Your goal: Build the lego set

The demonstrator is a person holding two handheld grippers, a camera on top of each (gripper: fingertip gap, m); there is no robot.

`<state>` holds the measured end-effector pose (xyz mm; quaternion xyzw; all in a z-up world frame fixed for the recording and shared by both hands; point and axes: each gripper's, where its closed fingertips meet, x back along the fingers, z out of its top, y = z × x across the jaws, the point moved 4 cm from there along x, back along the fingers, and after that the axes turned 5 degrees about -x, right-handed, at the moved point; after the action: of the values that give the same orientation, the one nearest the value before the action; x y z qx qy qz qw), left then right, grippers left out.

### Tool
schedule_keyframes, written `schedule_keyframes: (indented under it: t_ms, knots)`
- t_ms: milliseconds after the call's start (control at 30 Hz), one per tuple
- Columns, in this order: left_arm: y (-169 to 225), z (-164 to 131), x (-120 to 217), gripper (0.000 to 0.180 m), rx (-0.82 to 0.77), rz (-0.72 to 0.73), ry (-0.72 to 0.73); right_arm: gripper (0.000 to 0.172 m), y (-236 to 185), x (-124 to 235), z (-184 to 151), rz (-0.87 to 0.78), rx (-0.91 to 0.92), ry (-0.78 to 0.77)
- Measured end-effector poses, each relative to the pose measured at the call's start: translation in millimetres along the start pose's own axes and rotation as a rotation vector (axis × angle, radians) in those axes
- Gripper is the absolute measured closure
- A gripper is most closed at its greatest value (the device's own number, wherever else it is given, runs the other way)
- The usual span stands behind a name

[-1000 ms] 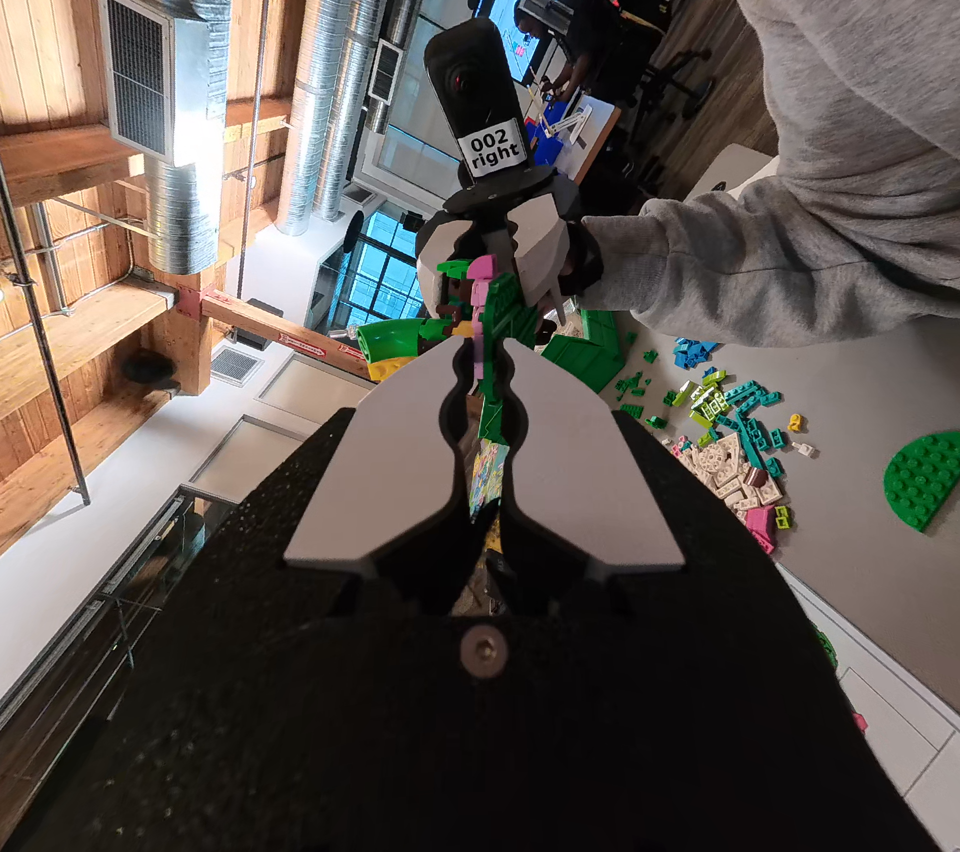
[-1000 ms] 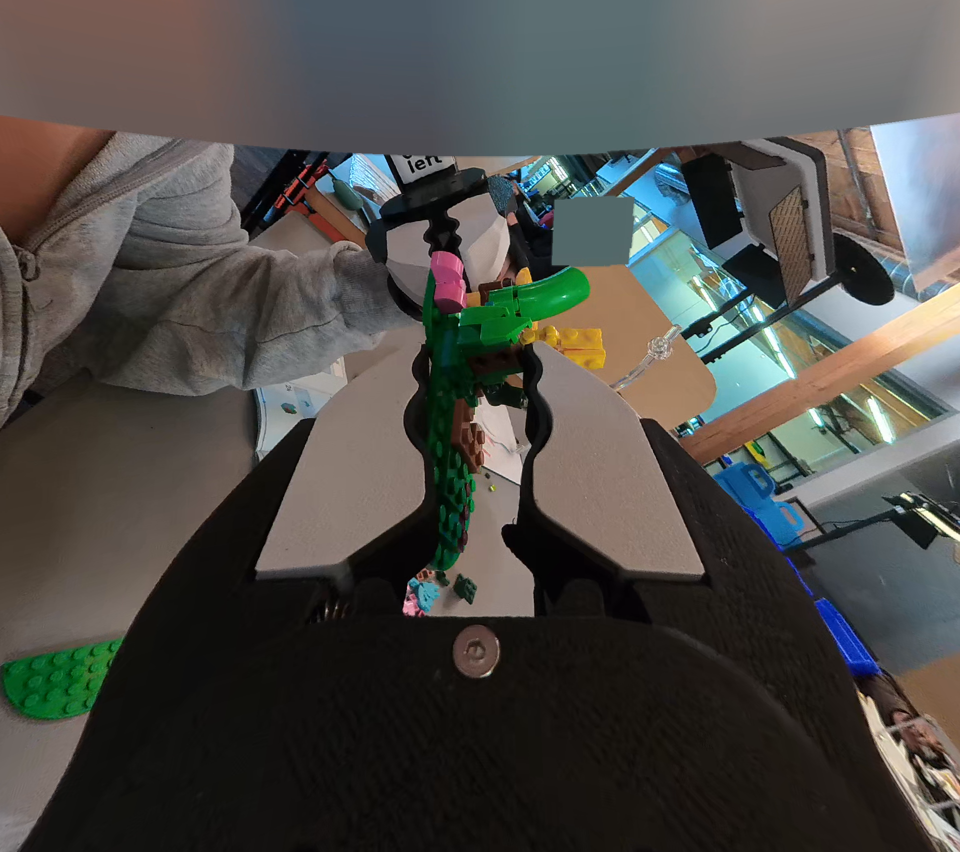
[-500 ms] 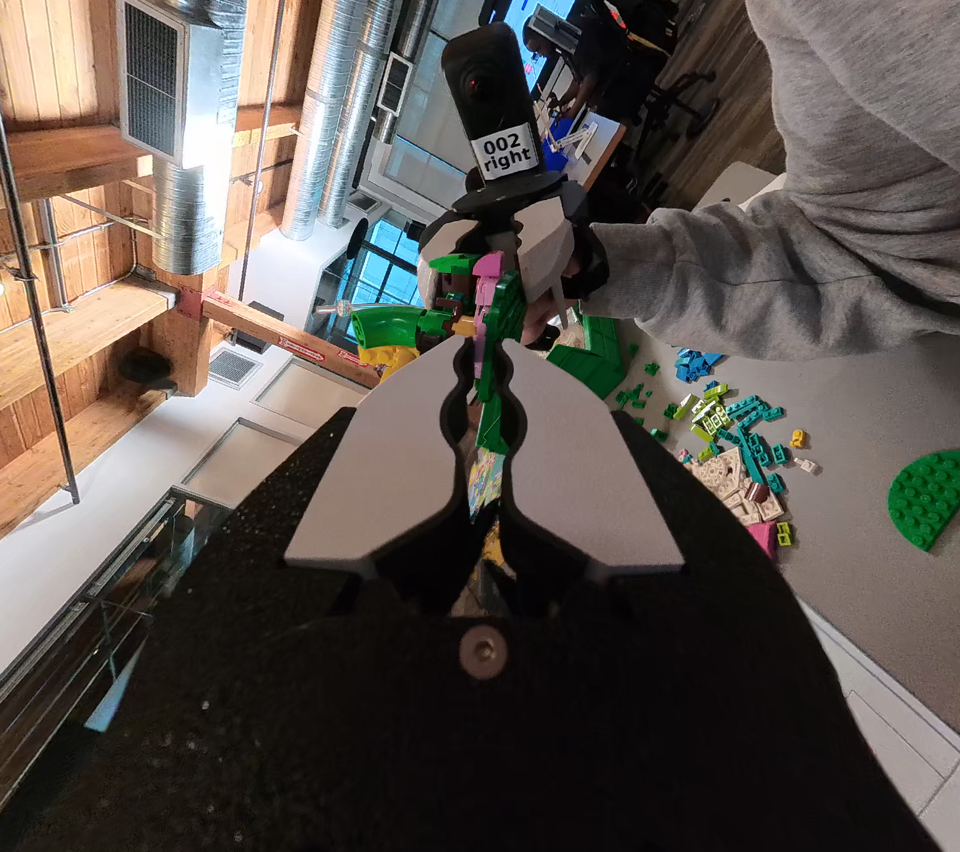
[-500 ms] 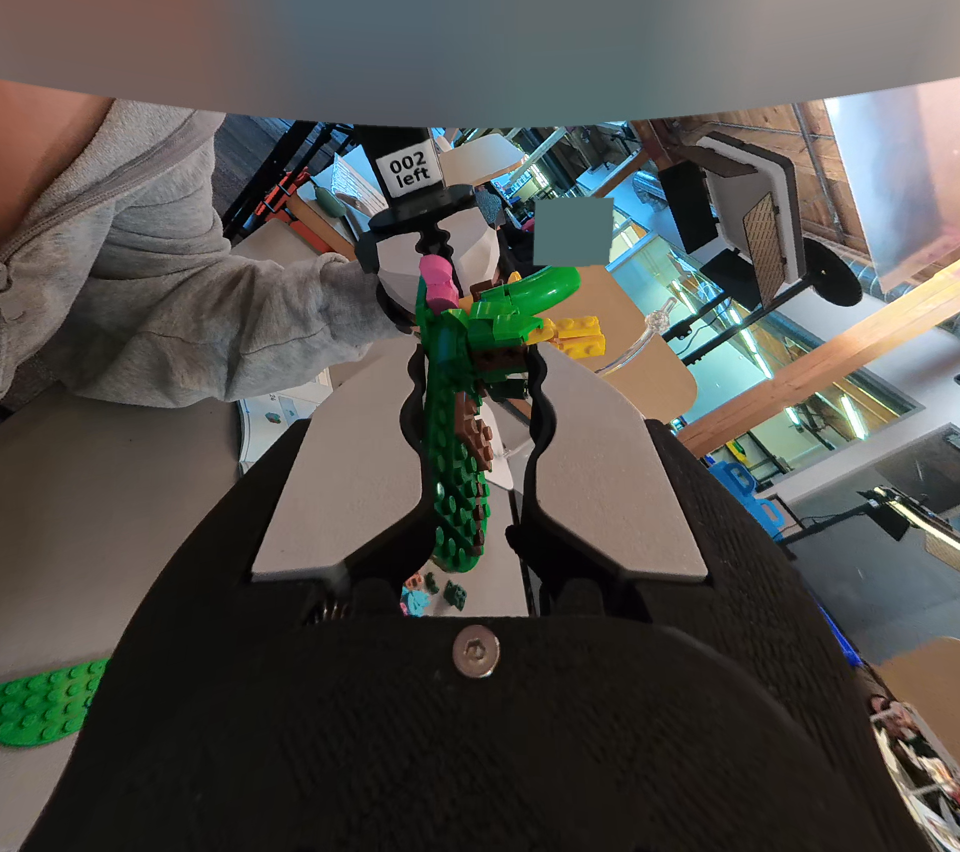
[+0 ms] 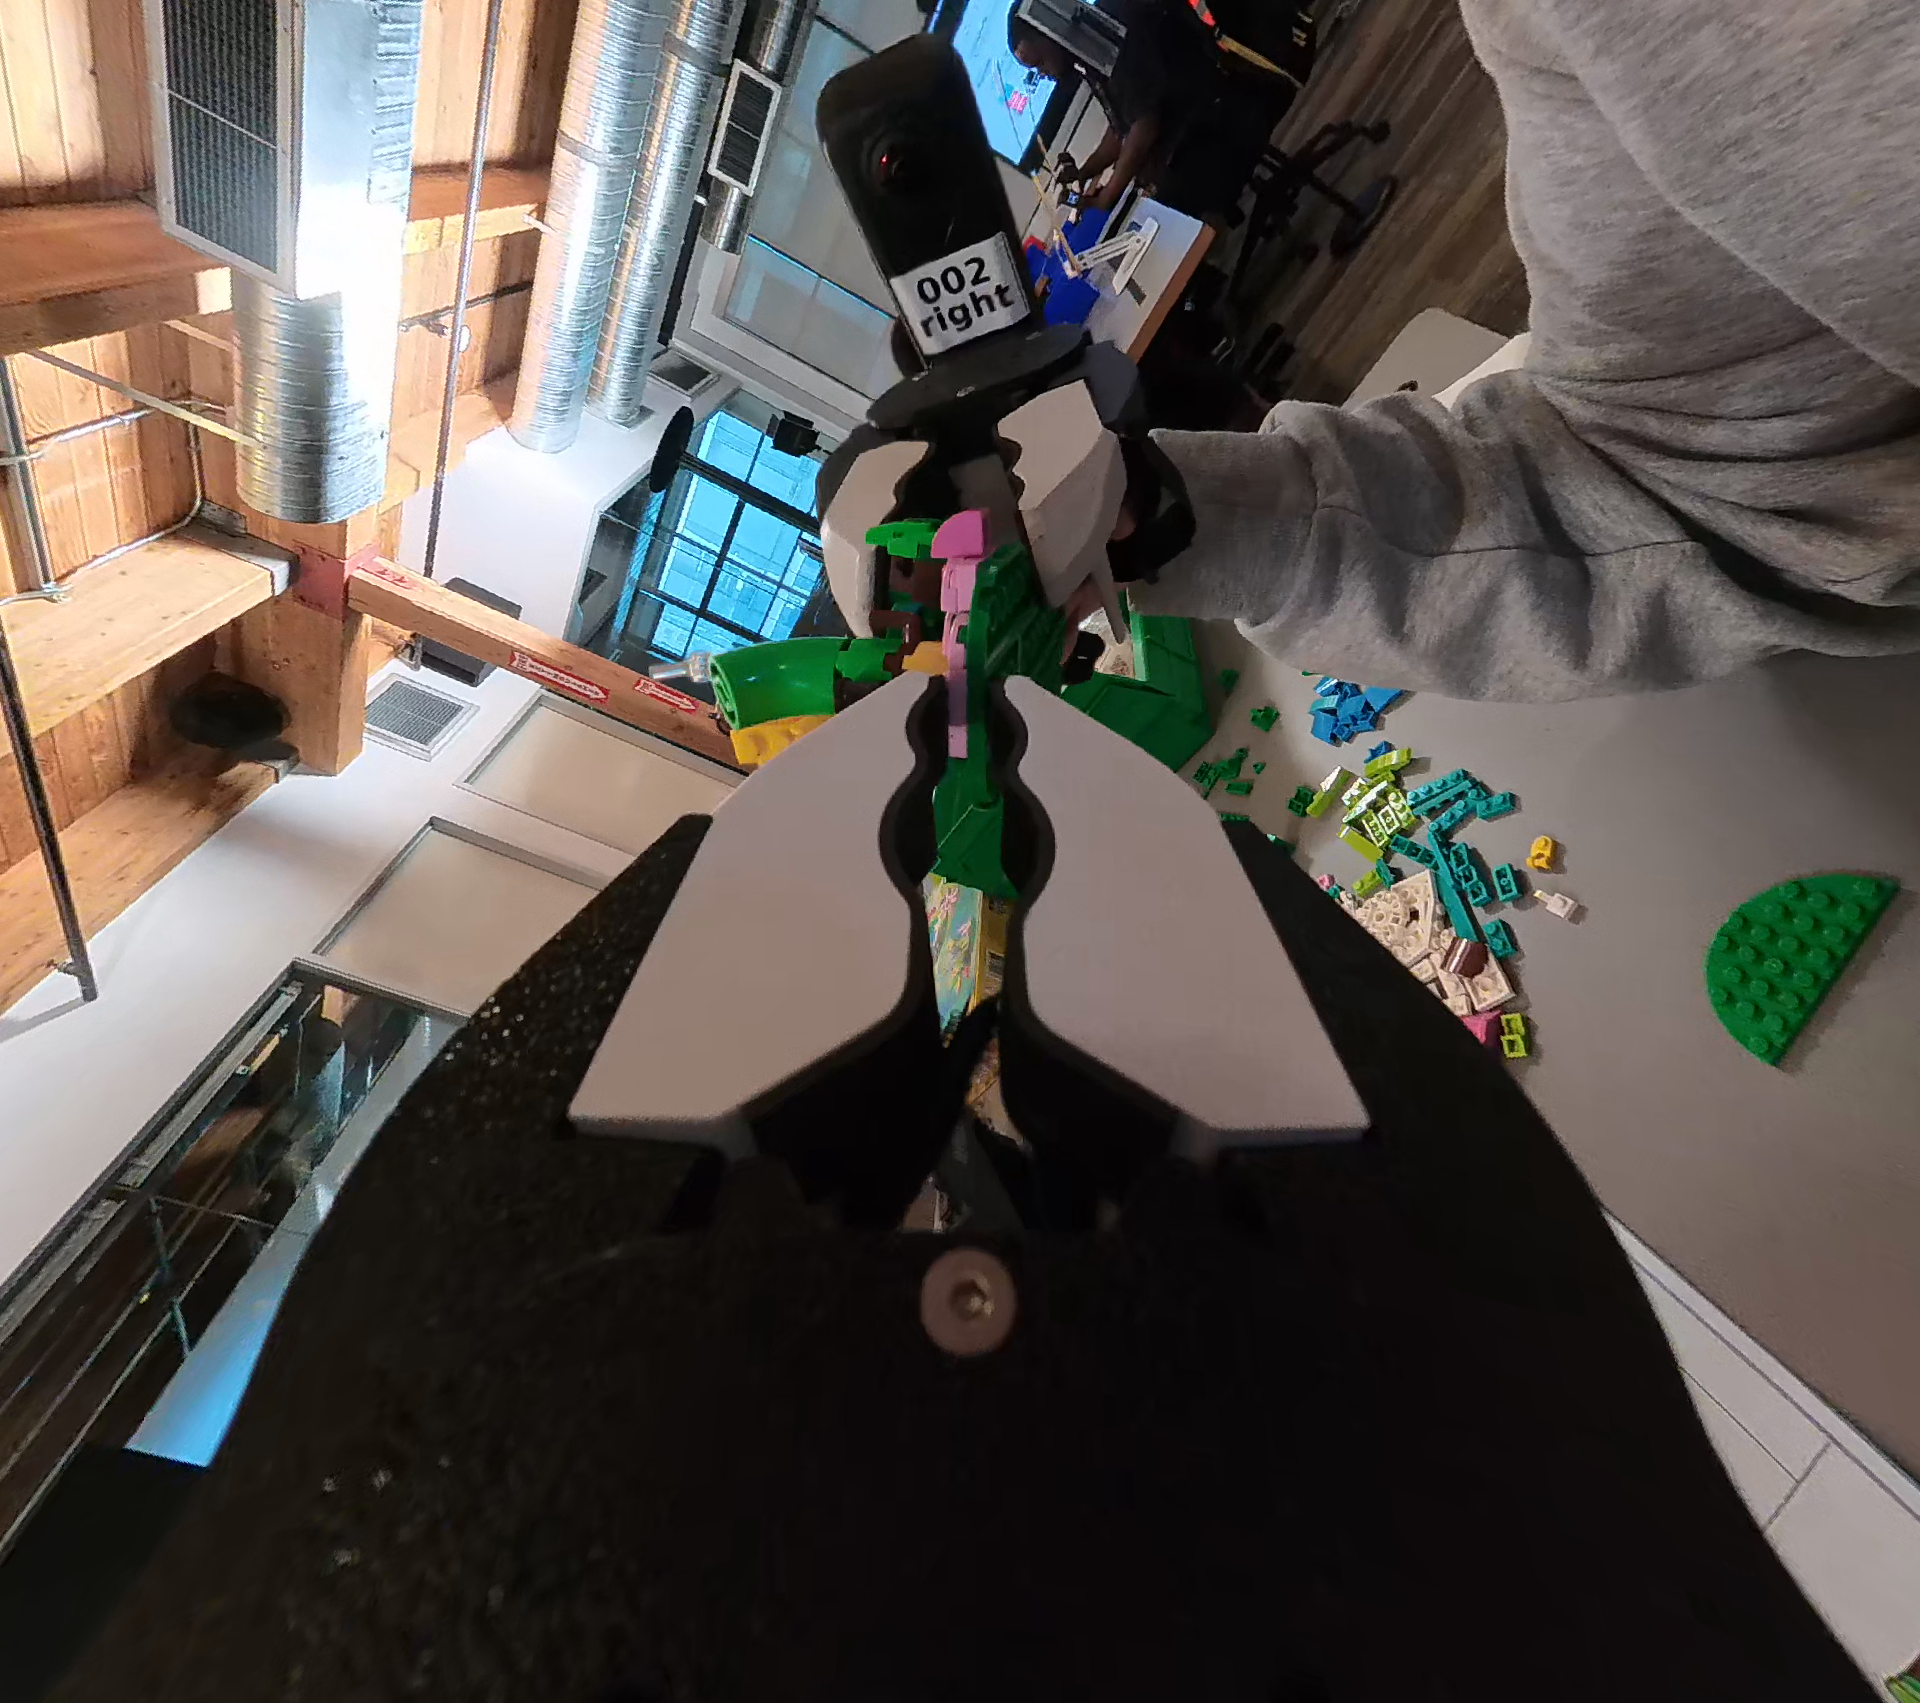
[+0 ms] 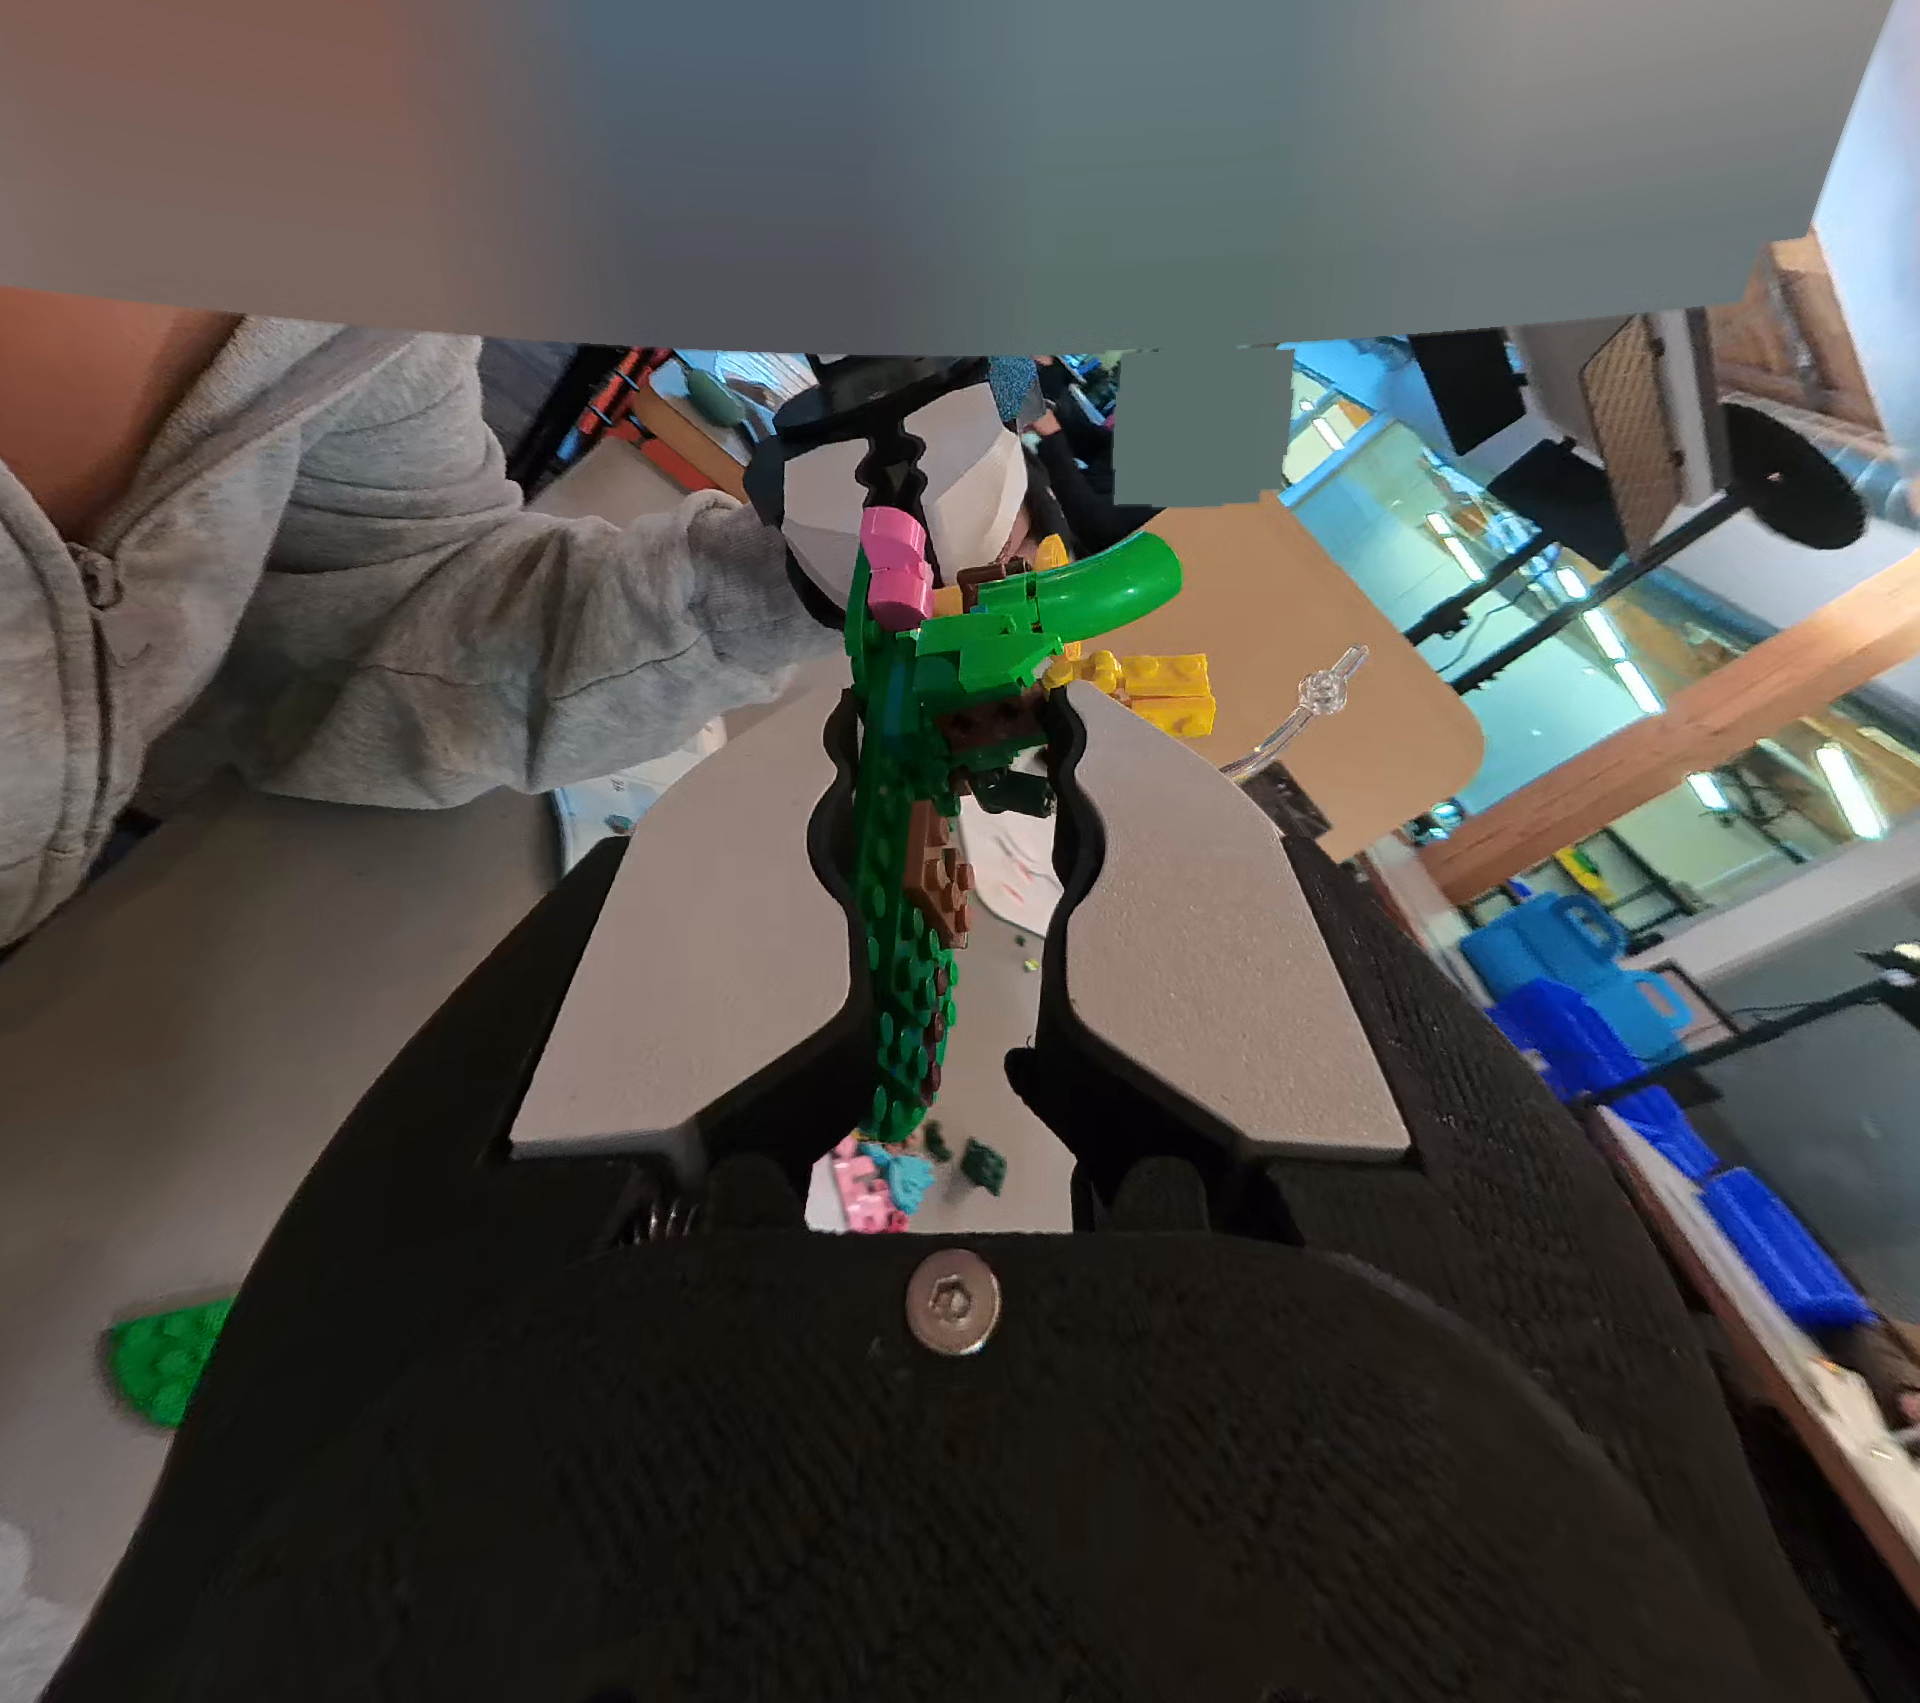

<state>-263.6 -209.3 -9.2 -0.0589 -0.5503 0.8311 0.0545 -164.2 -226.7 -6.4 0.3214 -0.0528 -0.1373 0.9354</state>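
In the left wrist view, the left claw (image 5: 964,697) is closed on the thin edge of a toy-brick model (image 5: 971,780), both pads pressed to its green plate. The model is held in the air above the grey worktop (image 5: 1683,1165): one green studded plate, a pink strip along its edge, one curved green tube, brown pieces and yellow bricks. The right claw (image 5: 951,573) faces it from the far end, its fingers either side of the same model. On the worktop lie one green half-round plate (image 5: 1797,962) and a scatter of small teal, lime, white and pink bricks (image 5: 1423,864).

In the right wrist view, the right claw (image 6: 956,708) grips the model (image 6: 904,874) across the plate and the brown pieces. One green tube (image 6: 1112,588) and two yellow bricks (image 6: 1169,692) stick out to the right. The left claw (image 6: 902,510) holds the far end.
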Motion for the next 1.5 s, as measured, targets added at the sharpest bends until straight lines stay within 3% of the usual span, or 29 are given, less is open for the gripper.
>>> schedule_keyframes:
  t_ms: [633, 1500]
  knots:
    - [4.0, 7.9, 0.6, 0.174, -0.021, -0.031, 0.03, 0.139, -3.5, -0.4, -0.9, 0.079, -0.091, -0.005]
    - [-1.9, 6.1, -1.6, 0.175, 0.018, 0.035, 0.145, 0.138, -1.8, 3.9, 9.7, -0.025, 0.048, 0.056]
